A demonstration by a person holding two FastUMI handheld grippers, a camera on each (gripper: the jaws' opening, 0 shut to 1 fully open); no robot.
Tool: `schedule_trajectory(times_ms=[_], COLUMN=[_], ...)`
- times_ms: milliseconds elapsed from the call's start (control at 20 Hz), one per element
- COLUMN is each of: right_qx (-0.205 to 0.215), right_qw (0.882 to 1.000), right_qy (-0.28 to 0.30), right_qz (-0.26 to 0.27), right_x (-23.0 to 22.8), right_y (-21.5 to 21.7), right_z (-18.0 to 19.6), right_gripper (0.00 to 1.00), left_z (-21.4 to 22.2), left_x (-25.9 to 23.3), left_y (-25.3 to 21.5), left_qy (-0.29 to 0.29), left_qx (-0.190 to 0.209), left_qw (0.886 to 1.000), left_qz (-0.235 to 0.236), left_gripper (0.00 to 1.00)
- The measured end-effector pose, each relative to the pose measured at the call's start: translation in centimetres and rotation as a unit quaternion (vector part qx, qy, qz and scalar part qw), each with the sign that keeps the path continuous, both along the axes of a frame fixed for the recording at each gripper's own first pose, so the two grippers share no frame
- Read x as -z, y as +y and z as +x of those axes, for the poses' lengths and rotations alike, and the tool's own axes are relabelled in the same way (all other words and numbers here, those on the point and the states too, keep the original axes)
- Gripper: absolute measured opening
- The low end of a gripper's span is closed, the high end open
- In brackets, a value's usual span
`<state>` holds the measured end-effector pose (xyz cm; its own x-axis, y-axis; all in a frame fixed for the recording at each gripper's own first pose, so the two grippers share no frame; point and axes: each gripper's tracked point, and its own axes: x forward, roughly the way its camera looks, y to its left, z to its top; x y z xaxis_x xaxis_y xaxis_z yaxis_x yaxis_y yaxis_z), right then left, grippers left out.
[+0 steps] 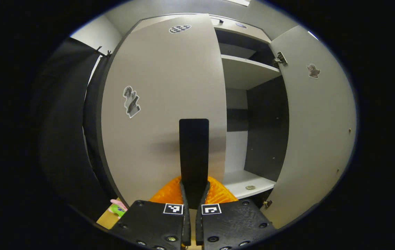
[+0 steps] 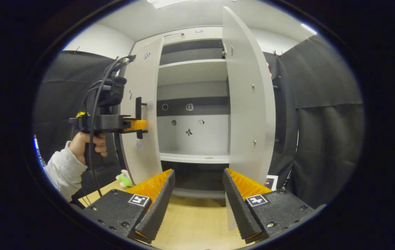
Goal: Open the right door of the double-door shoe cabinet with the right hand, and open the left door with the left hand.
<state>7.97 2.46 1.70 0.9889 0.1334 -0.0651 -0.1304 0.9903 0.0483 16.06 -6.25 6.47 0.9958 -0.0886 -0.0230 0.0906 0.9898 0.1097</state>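
The shoe cabinet stands ahead with its shelves (image 2: 192, 71) showing. Its right door (image 2: 247, 104) is swung wide open, its inner face turned to the right gripper view; it also stands at the right of the left gripper view (image 1: 319, 132). The left door (image 1: 155, 104) is partly open. My left gripper (image 1: 194, 189) is shut on that door's black vertical handle (image 1: 194, 149). The right gripper view shows the same gripper (image 2: 138, 125), held by a hand (image 2: 86, 142), at the handle on the left door (image 2: 145, 152). My right gripper (image 2: 198, 173) is open and holds nothing, a little back from the cabinet.
A small green and pink plush toy (image 2: 124, 178) lies on the wooden floor (image 2: 197, 222) by the foot of the left door. A small round thing (image 1: 250, 187) sits on the bottom shelf. Black cloth hangs on both sides of the cabinet.
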Motion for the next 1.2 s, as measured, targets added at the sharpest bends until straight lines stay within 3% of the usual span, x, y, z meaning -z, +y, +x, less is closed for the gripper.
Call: schedule_trajectory(times_ms=[400,1200], right_qx=[0.004,-0.012], right_qw=[1.000,1.000], right_qy=[-0.006,-0.004], right_qz=[0.002,-0.008], right_x=[-0.2,-0.5], right_y=[0.3,2.0], right_z=[0.0,0.4], right_gripper=[0.87,0.87], left_z=[-3.2,-7.8], left_x=[0.0,-0.7], left_y=[1.8,7.9], left_qy=[-0.002,-0.016], left_qx=[0.011,-0.012], left_qw=[1.000,1.000], left_qz=[-0.016,-0.016], left_gripper=[0.05,0.04])
